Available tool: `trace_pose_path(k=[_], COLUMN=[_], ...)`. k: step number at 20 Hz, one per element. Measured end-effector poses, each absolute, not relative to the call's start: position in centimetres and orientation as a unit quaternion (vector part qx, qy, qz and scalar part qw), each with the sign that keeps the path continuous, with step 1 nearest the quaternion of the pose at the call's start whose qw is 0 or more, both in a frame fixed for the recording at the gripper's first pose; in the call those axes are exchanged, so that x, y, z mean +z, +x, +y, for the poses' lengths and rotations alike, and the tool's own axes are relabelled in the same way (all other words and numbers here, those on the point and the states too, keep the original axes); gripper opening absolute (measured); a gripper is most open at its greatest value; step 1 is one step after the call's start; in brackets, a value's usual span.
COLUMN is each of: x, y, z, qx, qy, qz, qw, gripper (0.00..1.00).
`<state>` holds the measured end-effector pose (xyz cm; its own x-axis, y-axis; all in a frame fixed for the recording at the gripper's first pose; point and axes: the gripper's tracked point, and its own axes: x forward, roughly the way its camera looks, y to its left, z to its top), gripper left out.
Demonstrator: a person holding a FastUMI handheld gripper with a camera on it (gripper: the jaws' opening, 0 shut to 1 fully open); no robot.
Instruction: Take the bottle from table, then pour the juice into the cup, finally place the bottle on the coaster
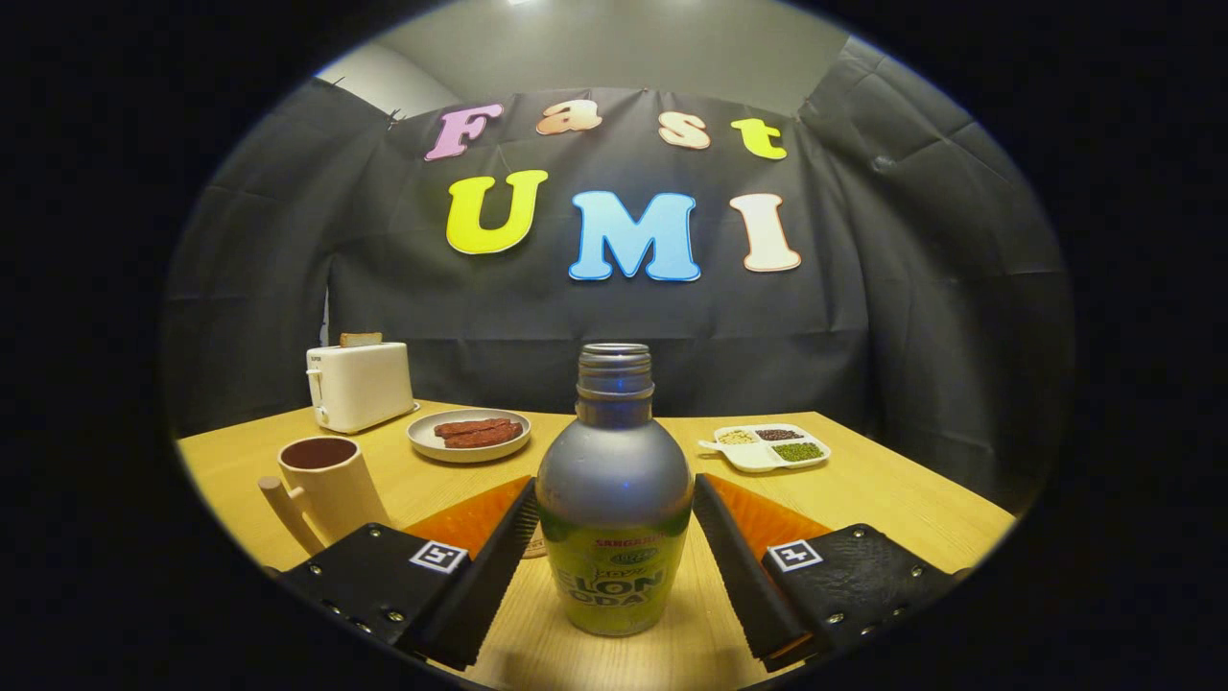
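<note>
Gripper view: hand-held gripper (614,566) spread wide around the upright bottle (614,499) (uncapped), fingers not touching it.

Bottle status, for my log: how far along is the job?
Done: nothing; the bottle stands upright and uncapped on the table. In hand: the gripper straddles it, fingers open on either side, not visibly pressing. Left: gripping, pouring into the cup, then the coaster.

The gripper (614,566) is level, its fingers (480,576) spread wide apart.
</note>
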<state>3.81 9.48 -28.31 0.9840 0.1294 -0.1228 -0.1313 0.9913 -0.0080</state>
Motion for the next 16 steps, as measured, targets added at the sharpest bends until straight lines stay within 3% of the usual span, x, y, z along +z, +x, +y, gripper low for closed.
trace_pose_path(k=[3,5,11,16], x=[-28.7,-28.7,-25.0,-22.1], y=[4.0,4.3,4.2,4.2], z=[9.9,10.2,10.5,12.0], qx=[0.066,0.066,0.036,0.058], qy=[-0.013,-0.031,-0.134,-0.202], qz=[0.076,0.086,0.087,0.077], qw=[0.995,0.994,0.986,0.975], gripper=[0.81,0.78,0.76,0.76])
